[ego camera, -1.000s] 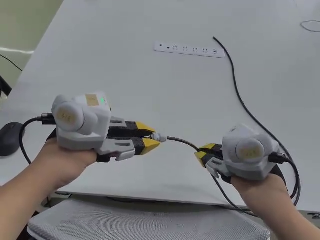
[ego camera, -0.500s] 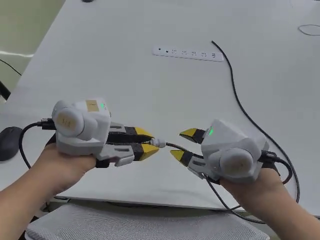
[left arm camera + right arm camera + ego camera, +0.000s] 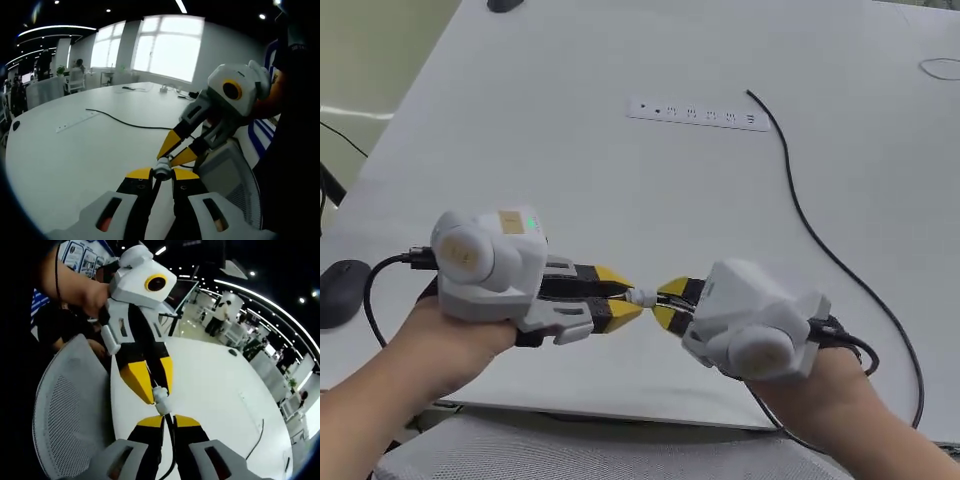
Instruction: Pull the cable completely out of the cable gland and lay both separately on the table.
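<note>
Both pieces are held joined above the desk [image 3: 620, 180]: the cable gland [image 3: 643, 297] is clamped in the narrowed fingers of the left gripper [image 3: 628, 296], the cable [image 3: 170, 432] in those of the right gripper [image 3: 663, 303]. Neither is laid down yet.

One left gripper [image 3: 632, 298], one right gripper [image 3: 663, 303], one cable gland [image 3: 642, 297], one cable [image 3: 169, 429], one power strip [image 3: 697, 114], one mouse [image 3: 340, 292].

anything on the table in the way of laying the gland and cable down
Nothing visible: the table beneath the cable gland and cable is bare; the power strip lies farther back.
</note>
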`<action>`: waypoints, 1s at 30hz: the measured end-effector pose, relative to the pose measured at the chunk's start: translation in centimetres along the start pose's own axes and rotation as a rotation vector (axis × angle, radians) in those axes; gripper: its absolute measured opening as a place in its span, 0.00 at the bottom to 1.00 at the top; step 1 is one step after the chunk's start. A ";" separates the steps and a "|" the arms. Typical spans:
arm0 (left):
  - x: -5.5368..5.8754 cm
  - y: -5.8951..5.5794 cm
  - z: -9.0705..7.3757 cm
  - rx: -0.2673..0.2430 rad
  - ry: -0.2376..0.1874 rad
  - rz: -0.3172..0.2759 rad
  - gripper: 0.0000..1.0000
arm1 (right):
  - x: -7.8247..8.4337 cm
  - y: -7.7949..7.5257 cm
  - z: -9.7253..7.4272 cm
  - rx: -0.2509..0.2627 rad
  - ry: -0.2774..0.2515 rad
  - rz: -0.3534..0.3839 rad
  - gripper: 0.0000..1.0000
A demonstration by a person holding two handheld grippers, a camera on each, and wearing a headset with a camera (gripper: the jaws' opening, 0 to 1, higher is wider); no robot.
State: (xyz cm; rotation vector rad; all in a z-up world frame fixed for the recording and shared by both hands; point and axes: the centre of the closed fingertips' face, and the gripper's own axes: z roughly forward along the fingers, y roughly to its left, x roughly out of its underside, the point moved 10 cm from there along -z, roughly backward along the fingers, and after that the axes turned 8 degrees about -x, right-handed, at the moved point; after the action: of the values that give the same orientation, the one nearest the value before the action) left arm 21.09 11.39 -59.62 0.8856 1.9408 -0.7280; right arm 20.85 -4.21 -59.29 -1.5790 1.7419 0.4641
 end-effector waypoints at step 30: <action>0.0 0.5 -0.1 -0.007 -0.016 0.010 0.15 | 1.1 -0.9 0.3 0.017 -0.070 0.247 0.01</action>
State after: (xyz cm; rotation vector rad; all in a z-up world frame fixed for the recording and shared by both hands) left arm 21.41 11.77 -59.62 0.8825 1.9227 -0.7203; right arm 21.77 -4.97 -60.08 -1.3253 1.8903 0.6150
